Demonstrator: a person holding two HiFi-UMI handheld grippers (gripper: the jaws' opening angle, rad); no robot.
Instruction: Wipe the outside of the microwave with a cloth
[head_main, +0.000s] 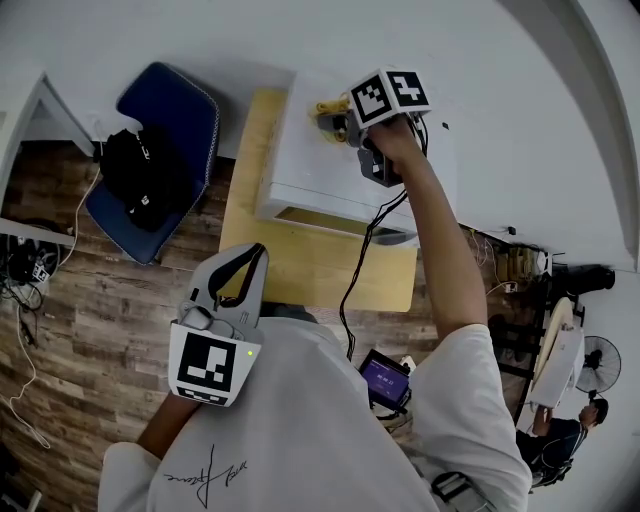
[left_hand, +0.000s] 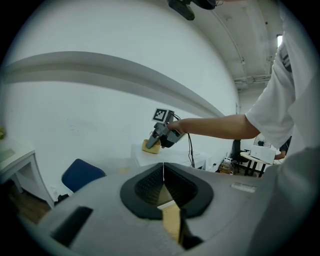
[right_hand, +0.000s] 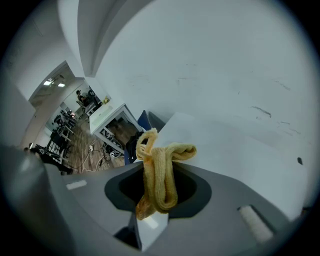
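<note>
A white microwave (head_main: 330, 160) stands on a small wooden table (head_main: 290, 262) against the white wall. My right gripper (head_main: 345, 120) reaches over its top near the back, shut on a folded yellow cloth (right_hand: 159, 176) whose end rests on the microwave's top (right_hand: 220, 145). From the left gripper view the same cloth (left_hand: 151, 146) shows pressed on the microwave (left_hand: 167, 156). My left gripper (head_main: 255, 255) is held close to my chest, well short of the table, its jaws closed together with nothing between them.
A blue chair (head_main: 165, 150) with a black bag (head_main: 140, 180) stands left of the table. Cables lie on the wooden floor at left. A cable hangs from my right arm. A desk, a fan and a seated person (head_main: 560, 440) are at the far right.
</note>
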